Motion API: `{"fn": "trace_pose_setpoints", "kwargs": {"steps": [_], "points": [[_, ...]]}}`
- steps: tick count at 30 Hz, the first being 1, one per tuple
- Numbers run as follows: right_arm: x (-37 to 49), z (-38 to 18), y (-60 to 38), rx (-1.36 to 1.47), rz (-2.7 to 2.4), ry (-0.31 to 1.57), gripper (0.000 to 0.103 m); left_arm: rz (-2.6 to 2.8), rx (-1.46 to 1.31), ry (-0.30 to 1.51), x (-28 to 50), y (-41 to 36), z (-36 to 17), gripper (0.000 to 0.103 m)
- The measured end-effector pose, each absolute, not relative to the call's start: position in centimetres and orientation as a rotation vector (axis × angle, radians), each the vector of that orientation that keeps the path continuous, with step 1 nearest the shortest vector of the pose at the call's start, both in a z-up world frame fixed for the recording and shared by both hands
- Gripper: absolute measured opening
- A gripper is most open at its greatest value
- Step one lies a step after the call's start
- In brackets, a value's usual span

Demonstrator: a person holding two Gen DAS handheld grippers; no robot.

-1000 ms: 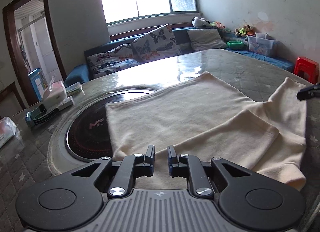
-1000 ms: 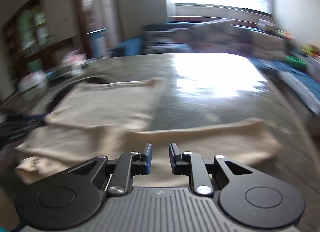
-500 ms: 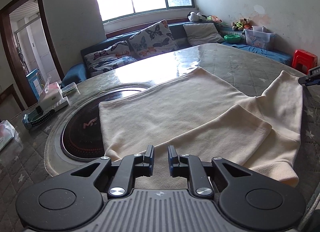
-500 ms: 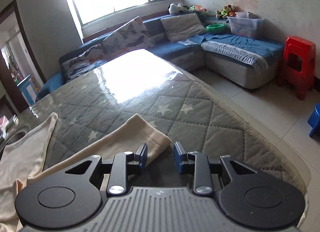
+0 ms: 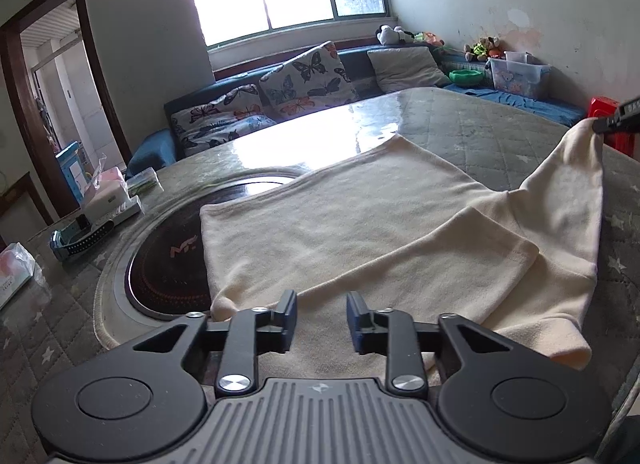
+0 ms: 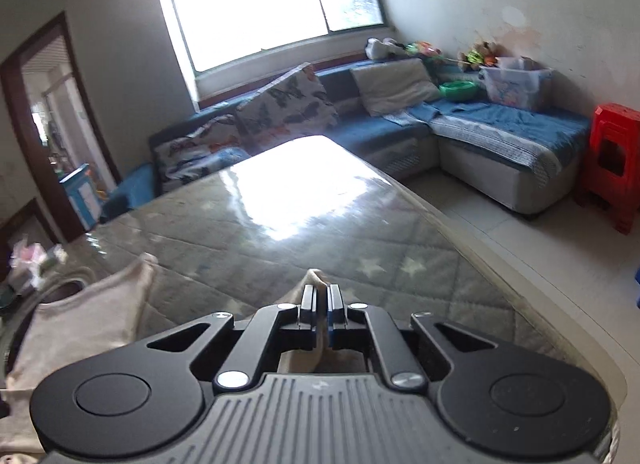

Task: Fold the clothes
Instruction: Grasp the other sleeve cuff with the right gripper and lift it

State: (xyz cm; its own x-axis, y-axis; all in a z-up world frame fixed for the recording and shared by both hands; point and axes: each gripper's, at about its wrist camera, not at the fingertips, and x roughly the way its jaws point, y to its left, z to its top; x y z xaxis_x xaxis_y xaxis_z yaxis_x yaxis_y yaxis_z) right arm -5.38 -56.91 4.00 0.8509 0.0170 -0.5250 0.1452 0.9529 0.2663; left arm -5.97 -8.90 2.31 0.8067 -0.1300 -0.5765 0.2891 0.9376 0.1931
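A cream long-sleeved top lies spread on the quilted table, one sleeve folded across its body. My left gripper is open, hovering just above the garment's near edge, holding nothing. My right gripper is shut on the cuff of the other sleeve and holds it lifted off the table. In the left wrist view that sleeve rises to the right gripper's tip at the far right. The garment's body shows at the left of the right wrist view.
A round dark cooktop is set into the table, partly under the garment. A tissue box, watch and packets lie at the left. A blue sofa and red stool stand beyond the table's right edge.
My right gripper has closed on the sleeve cuff and raised it off the table. My left gripper's jaws have opened wider and stayed near the garment's near edge.
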Motion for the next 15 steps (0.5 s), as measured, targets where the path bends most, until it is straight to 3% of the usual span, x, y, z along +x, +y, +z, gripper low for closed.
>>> {"fn": "trace_pose_setpoints", "kwargs": {"steps": [7, 13, 15], "points": [[-5.7, 9.2, -52.0, 0.283, 0.179, 0.486, 0.004, -0.21, 0.251, 0.573, -6.8, -7.6, 2.7, 0.031], [-5.0, 12.9, -45.9, 0.243, 0.377, 0.452, 0.004, -0.143, 0.191, 0.568, -7.7, -5.0, 2.9, 0.037], [-4.7, 13.4, -43.5, 0.222, 0.439, 0.453, 0.004, -0.122, 0.171, 0.564, -8.1, -4.1, 2.9, 0.043]]}}
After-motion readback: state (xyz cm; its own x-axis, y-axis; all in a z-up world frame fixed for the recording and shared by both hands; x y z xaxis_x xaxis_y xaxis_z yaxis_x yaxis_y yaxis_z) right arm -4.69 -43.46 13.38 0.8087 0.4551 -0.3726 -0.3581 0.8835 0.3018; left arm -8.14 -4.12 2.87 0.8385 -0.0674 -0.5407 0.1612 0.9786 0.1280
